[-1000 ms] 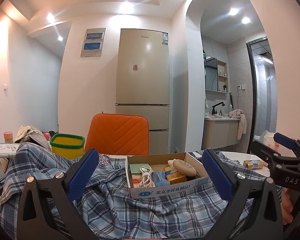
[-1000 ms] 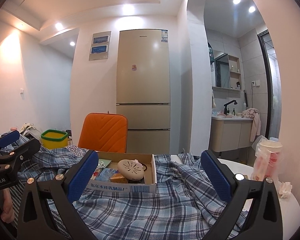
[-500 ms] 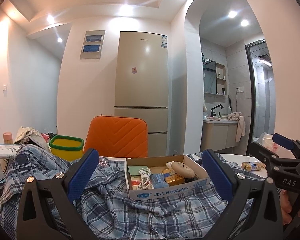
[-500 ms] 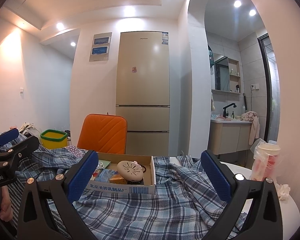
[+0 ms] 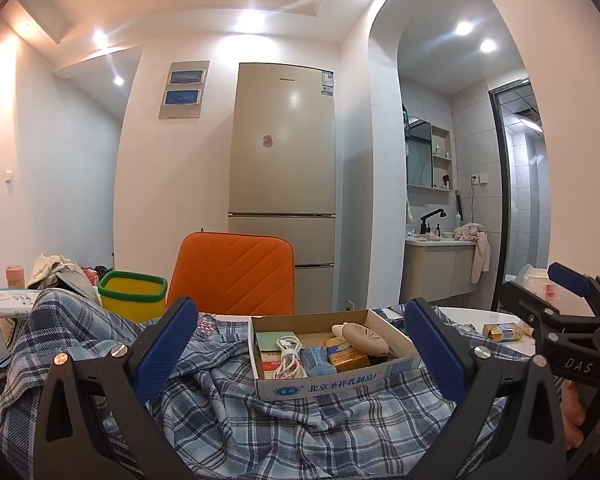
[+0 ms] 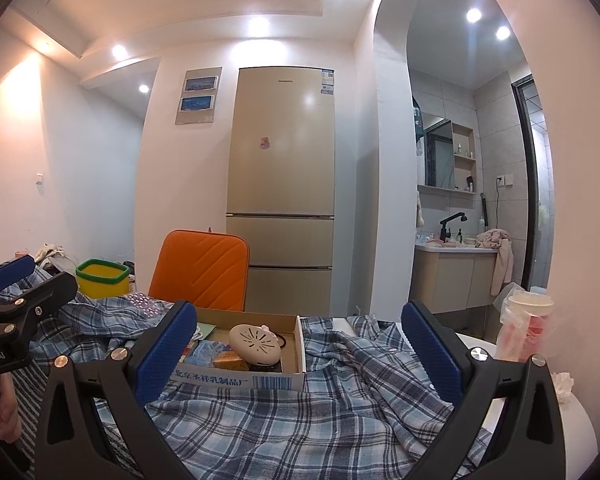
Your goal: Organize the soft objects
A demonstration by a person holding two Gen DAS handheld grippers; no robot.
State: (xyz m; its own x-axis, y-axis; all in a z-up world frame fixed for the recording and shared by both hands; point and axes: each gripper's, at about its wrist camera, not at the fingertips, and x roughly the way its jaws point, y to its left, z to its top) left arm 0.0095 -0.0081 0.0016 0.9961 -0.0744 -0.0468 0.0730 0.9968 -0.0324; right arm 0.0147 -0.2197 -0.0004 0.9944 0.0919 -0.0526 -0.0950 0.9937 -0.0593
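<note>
A blue plaid shirt (image 5: 260, 420) (image 6: 300, 420) lies crumpled over the white table. On the cloth rests a shallow cardboard box (image 5: 332, 384) (image 6: 260, 378) with a cable, packets and a beige oval device inside. My left gripper (image 5: 300, 344) hovers low above the shirt, open, with nothing between its blue pads; it also shows at the left of the right wrist view (image 6: 16, 284). My right gripper (image 6: 300, 340) is open too, above the shirt near the box, and appears at the right edge of the left wrist view (image 5: 572, 292).
A yellow bin with a green rim (image 5: 134, 294) and an orange chair (image 5: 232, 276) stand behind the table. A bagged cup (image 6: 526, 328) and crumpled tissue (image 6: 562, 384) sit at the right, a small yellow packet (image 5: 502, 332) on the white tabletop. Clutter lies far left.
Both views have tilted slightly, so the box and shirt sit a little lower in frame. Both grippers stay open; nothing was grasped.
</note>
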